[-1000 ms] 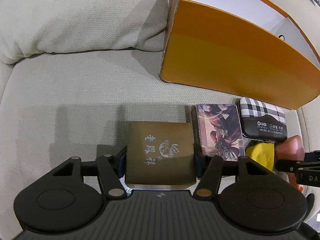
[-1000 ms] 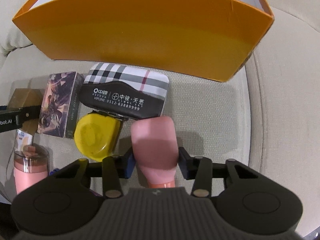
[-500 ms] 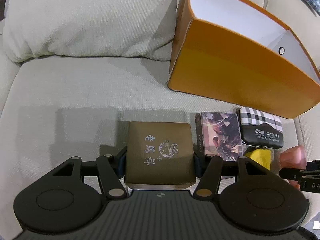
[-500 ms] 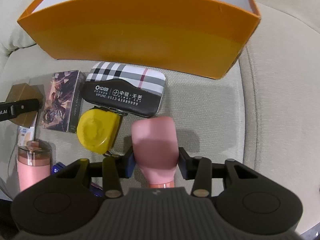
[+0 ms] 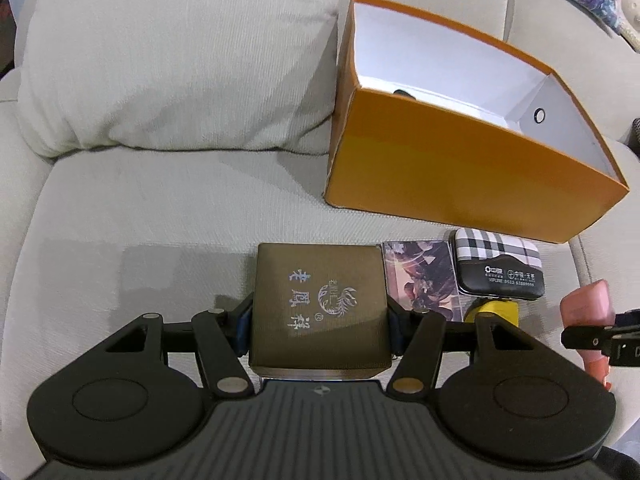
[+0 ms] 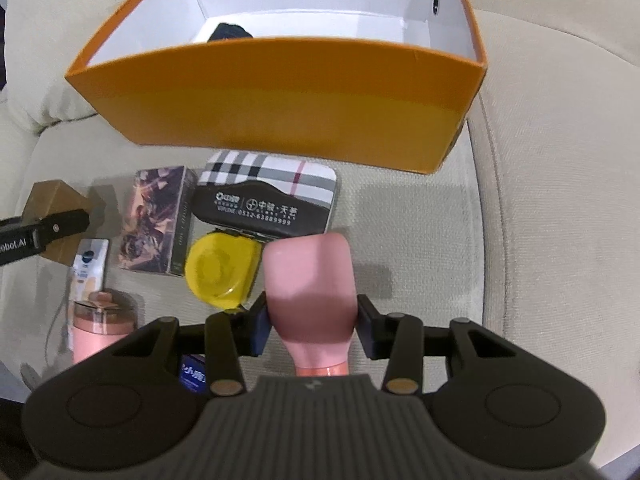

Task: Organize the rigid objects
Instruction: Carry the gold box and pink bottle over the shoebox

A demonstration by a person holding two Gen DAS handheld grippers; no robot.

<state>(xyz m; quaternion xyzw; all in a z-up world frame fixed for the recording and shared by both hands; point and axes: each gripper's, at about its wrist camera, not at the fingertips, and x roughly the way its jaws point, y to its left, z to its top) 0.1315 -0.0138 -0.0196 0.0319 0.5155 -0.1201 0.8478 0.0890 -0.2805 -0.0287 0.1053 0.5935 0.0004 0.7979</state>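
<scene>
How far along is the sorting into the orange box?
Done: one dark item lies in the orange box. In hand: left gripper holds the brown box; right gripper holds the pink bottle. Left: plaid tin, black case, yellow tape measure, card box.

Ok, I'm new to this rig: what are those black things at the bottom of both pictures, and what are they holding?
Those are hand-held tongs, one in each of a person's hands, each with a camera looking along its fingers. In the left view, the left tongs grip a brown box with silver lettering. In the right view, the right tongs grip a pink bottle-like object. Everything sits on a beige sofa. Ahead is an open orange box with something dark inside. Lying before it: a plaid tin, a black case, an illustrated box and a yellow tape measure.
</scene>
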